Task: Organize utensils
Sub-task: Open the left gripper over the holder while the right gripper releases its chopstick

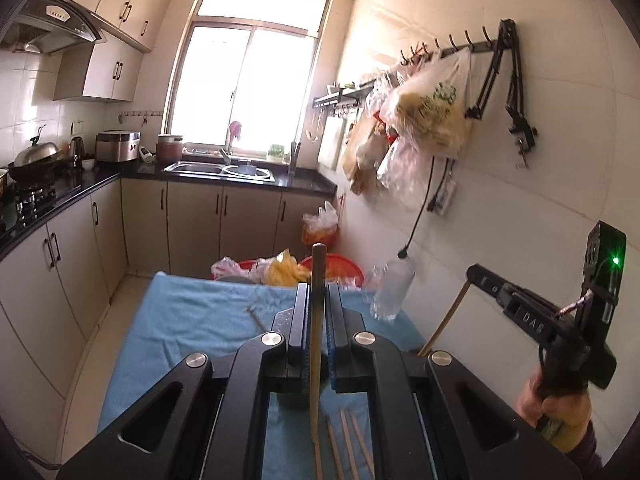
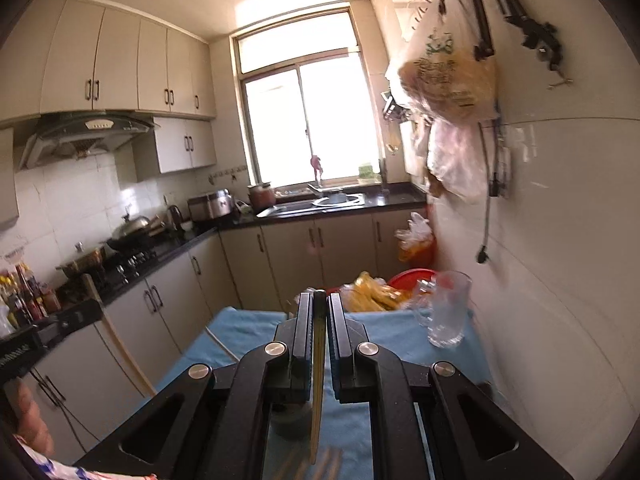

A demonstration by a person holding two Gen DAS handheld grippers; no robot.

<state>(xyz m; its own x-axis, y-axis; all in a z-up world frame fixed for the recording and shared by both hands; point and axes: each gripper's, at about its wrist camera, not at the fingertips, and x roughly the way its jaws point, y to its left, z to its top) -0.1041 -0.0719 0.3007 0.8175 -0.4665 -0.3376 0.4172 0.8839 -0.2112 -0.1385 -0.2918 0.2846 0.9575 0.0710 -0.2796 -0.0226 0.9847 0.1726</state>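
**Both tools clamped on chopsticks above the blue-covered surface**

Above the near part of the surface (image 1: 192, 320), which carried a blue cloth (image 1: 200, 344), the left tool (image 1: 318, 294) was closed on a single chopstick (image 1: 319, 280). The stick ran lengthwise between the jaws, its darker tip standing clear past the fingertips, its pale shaft passing back under the tool body toward the bottom of the left wrist view.

The right tool (image 2: 319, 304) was likewise clamped on a chopstick (image 2: 319, 352); the stick sat edge-on between the pads, with its lower end hanging below the tool over the cloth. From the left wrist camera the right tool appeared at the right edge, gripped by a hand (image 1: 556, 408), its chopstick slanting down toward the right edge of the surface.

More chopsticks (image 1: 352, 440) lay loose on the cloth at the near edge, beneath the left tool; in the right wrist view they were blurred. One further thin stick (image 1: 256, 318) lay on the cloth toward the far left part.

A clear glass mug (image 2: 446, 312) stood upright near the far right corner of the surface, close to the tiled wall (image 2: 560, 280). Beyond the far edge were a red basin (image 1: 340, 266) and yellow plastic bags (image 1: 284, 270).
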